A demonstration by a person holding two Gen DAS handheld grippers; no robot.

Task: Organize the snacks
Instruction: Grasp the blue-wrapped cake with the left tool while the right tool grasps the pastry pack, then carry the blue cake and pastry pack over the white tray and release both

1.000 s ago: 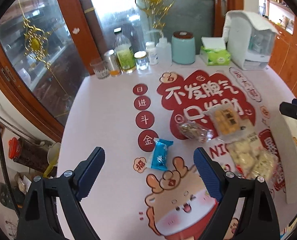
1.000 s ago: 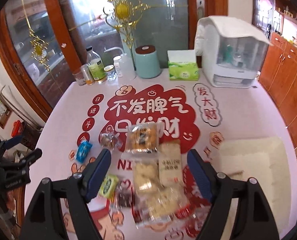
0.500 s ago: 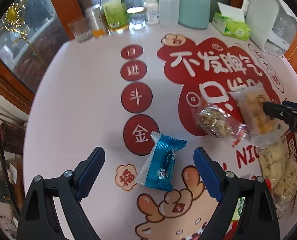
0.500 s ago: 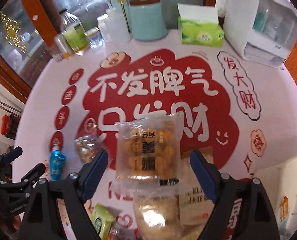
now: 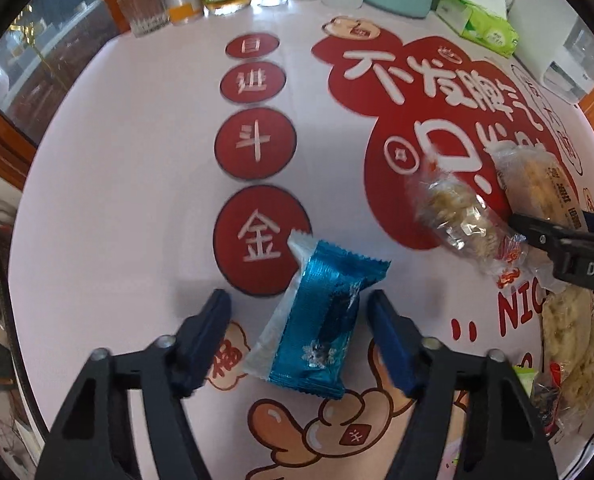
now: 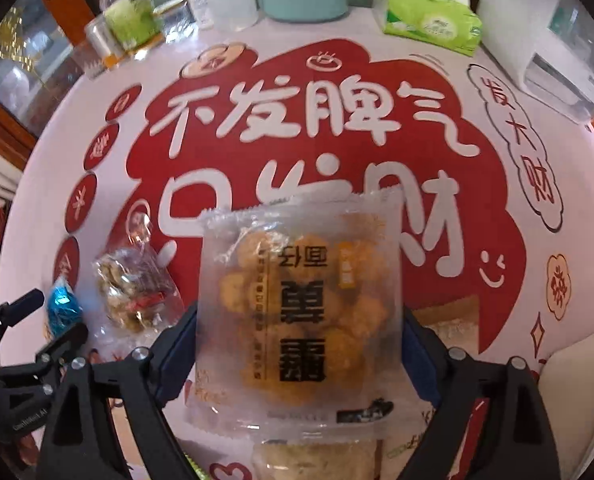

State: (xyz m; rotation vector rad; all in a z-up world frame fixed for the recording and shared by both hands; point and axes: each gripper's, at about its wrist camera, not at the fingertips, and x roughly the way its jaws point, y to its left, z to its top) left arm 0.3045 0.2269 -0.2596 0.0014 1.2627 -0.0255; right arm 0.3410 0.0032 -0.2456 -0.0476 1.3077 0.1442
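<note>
Blue snack packet (image 5: pixel 317 320) between left jaws.

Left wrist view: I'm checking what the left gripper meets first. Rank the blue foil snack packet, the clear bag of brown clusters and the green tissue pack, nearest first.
1. Blue foil snack packet, between the left gripper's jaws.
2. Clear bag of brown clusters, up right.
3. Green tissue pack, far edge, right.

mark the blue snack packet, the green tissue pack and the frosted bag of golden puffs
blue snack packet (image 5: pixel 321 320), left wrist view, middle of the foil.
green tissue pack (image 6: pixel 433 24), right wrist view, front face.
frosted bag of golden puffs (image 6: pixel 297 304), right wrist view, centre label.
</note>
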